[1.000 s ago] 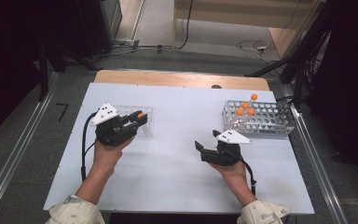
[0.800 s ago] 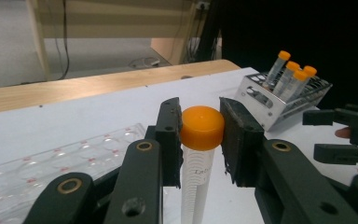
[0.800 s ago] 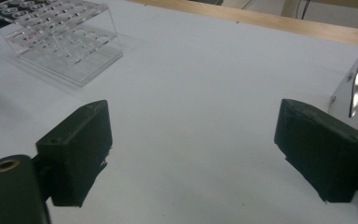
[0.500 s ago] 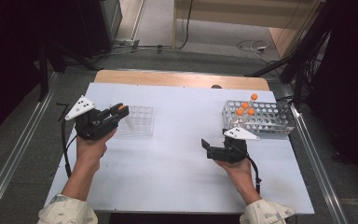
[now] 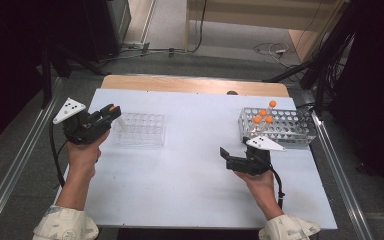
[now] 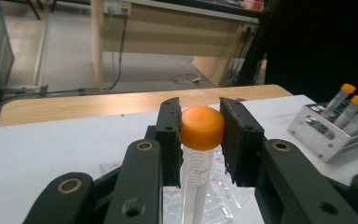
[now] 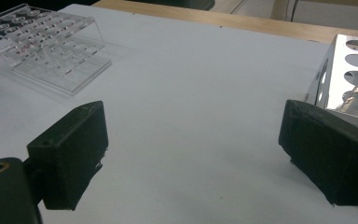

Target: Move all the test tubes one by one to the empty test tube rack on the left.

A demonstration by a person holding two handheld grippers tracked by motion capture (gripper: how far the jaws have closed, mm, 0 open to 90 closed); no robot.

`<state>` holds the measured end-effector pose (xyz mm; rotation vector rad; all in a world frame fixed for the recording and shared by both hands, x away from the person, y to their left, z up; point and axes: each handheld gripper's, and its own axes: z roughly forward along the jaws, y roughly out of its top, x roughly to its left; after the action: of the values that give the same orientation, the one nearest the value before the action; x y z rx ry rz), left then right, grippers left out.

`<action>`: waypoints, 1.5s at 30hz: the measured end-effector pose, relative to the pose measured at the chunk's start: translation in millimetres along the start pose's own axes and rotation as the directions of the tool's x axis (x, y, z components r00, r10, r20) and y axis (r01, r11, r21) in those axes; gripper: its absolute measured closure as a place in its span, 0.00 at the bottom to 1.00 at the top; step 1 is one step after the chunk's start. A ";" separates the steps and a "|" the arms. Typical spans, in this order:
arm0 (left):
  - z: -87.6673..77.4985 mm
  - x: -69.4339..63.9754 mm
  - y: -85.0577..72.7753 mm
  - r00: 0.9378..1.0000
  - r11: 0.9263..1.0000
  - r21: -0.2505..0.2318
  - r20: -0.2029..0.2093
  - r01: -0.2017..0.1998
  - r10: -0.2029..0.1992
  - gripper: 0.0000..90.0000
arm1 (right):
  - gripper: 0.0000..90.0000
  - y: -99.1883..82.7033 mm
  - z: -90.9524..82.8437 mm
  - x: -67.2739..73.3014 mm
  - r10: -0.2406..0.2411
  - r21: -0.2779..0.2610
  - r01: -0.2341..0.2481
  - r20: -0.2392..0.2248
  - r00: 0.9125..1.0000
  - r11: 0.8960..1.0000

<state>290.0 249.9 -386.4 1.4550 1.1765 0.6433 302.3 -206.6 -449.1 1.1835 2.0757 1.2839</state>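
Tube [image 6: 198, 158] with orange cap, clenched by the cap in the left claw [image 5: 111, 112], long axis slanting down toward the clear rack [image 5: 140, 129] just beside it. Right claw [image 5: 226, 153] released, empty, near the metal rack [image 5: 280, 127]. White tabletop [image 5: 190, 170]; cabled grey floor beyond.
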 end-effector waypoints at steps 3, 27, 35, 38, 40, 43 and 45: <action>0.6 6.0 1.1 0.999 1.000 -0.005 -0.032 0.002 -0.002 0.79 | 0.07 0.5 -3.8 -1.9 0.007 -0.010 -0.007 0.002 1.000 1.000; 23.5 14.2 -20.7 0.985 0.995 0.030 -0.139 -0.094 0.098 0.79 | 0.07 2.4 -13.6 -9.5 0.031 -0.044 -0.030 0.016 0.999 0.999; 31.2 11.9 -36.4 0.980 0.990 0.089 -0.157 -0.106 0.119 0.79 | 0.07 3.0 -14.5 -10.5 0.030 -0.048 -0.030 0.015 0.999 0.998; 33.3 13.0 -42.1 0.979 0.990 0.104 -0.167 -0.100 0.116 0.78 | 0.07 3.1 -14.2 -10.2 0.030 -0.047 -0.030 0.014 0.999 0.998; 34.8 14.2 -44.9 0.980 0.989 0.114 -0.164 -0.093 0.111 0.78 | 0.07 3.1 -14.1 -9.8 0.028 -0.048 -0.028 0.014 1.000 0.998; 33.6 15.2 -44.3 0.986 0.993 0.095 -0.143 -0.076 0.089 0.70 | 0.07 2.8 -13.9 -9.5 0.027 -0.045 -0.026 0.016 1.000 0.999; 32.0 14.5 -42.7 0.987 0.994 0.082 -0.136 -0.071 0.081 0.63 | 0.07 2.5 -13.6 -10.1 0.028 -0.043 -0.027 0.017 0.999 0.999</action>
<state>310.0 246.0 -437.8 1.5460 1.2702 0.7700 299.3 -221.4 -441.1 1.2045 2.0158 1.3190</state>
